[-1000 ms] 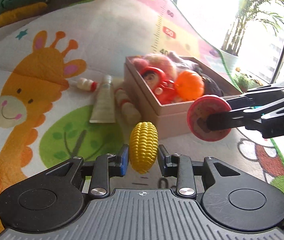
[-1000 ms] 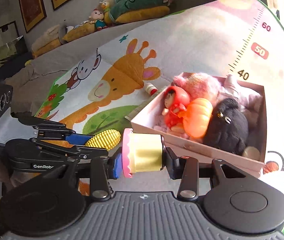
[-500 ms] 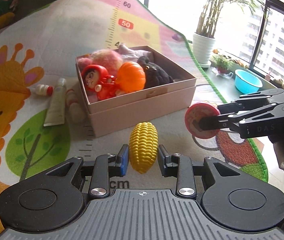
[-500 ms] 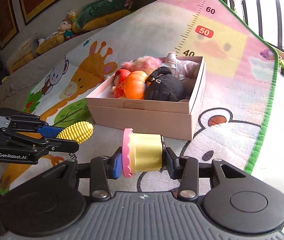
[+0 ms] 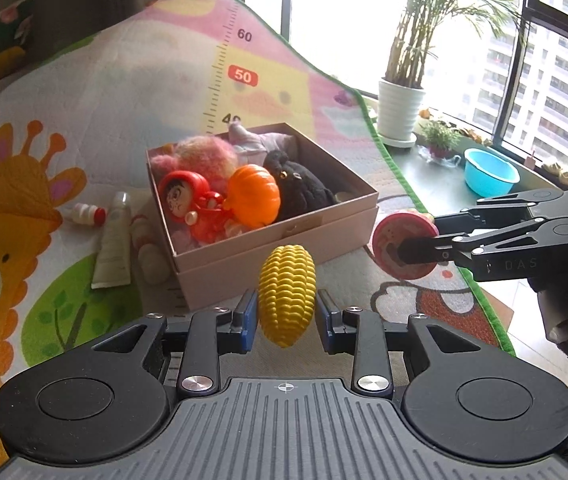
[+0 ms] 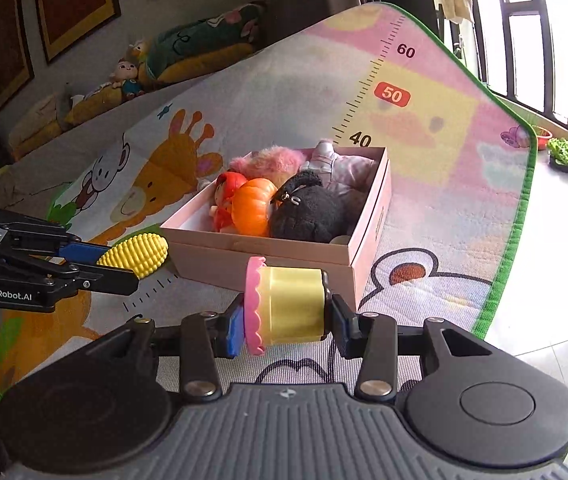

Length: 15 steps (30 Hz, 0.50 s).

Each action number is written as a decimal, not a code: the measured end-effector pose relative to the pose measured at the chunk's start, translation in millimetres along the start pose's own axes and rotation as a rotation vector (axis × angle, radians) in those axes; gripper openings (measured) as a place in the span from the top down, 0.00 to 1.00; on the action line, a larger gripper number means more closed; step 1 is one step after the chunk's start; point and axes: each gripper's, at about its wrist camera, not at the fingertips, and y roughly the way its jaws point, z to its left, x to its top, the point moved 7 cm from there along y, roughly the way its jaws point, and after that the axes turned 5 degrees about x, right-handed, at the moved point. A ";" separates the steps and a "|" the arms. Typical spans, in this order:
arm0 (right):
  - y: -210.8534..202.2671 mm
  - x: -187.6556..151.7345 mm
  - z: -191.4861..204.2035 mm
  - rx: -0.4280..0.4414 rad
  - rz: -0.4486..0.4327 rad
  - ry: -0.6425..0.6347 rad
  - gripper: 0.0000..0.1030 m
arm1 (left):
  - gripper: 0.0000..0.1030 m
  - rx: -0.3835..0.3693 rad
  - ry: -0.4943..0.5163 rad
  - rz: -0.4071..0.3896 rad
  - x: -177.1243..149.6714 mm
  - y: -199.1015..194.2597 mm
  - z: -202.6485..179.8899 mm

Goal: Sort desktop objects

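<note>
The pink cardboard box [image 5: 276,236] on the play mat [image 5: 84,120] already holds a fair share of the sorting: a red doll [image 5: 182,200], an orange pumpkin [image 5: 254,196], a black plush [image 5: 297,192], a pink fluffy toy [image 5: 204,156] and a pale cloth piece [image 5: 262,142] lie inside it, so the job looks well under way but not finished. Two more toys are in the air, short of the box's near wall: the left gripper [image 5: 285,314] is clenched on a yellow toy corn [image 5: 287,294], its blue pads pressing both sides, and the right gripper [image 6: 284,318] is grasping a yellow cup with a pink scalloped rim [image 6: 284,306], held sideways between its pads. In the left view the cup hangs off the box's right corner; in the right view the corn hangs just off the box's left corner. Neither is over the opening yet, so dropping both in is judged the step in hand. Left on the mat beside the box's left wall are a white tube [image 5: 114,236], a small bottle with a red band [image 5: 84,214] and a pale roundish bottle [image 5: 150,258], which likely still need sorting. Compared with a second ago, both views have swung rightward toward the window side: the box sat higher and closer then, the giraffe print filled more of the left view, and now the potted plant [image 5: 401,112] and blue bowl [image 5: 489,172] show; both grips are unchanged
</note>
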 end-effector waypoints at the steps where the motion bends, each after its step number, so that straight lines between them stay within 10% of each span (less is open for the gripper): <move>1: -0.8 3.6 0.1 -0.002 -0.007 -0.004 0.59 | 0.67 0.004 -0.002 -0.009 3.8 -1.5 1.8; 15: -4.9 30.9 5.2 -0.009 -0.046 -0.051 0.59 | 0.67 0.004 -0.010 -0.071 27.8 -6.5 8.6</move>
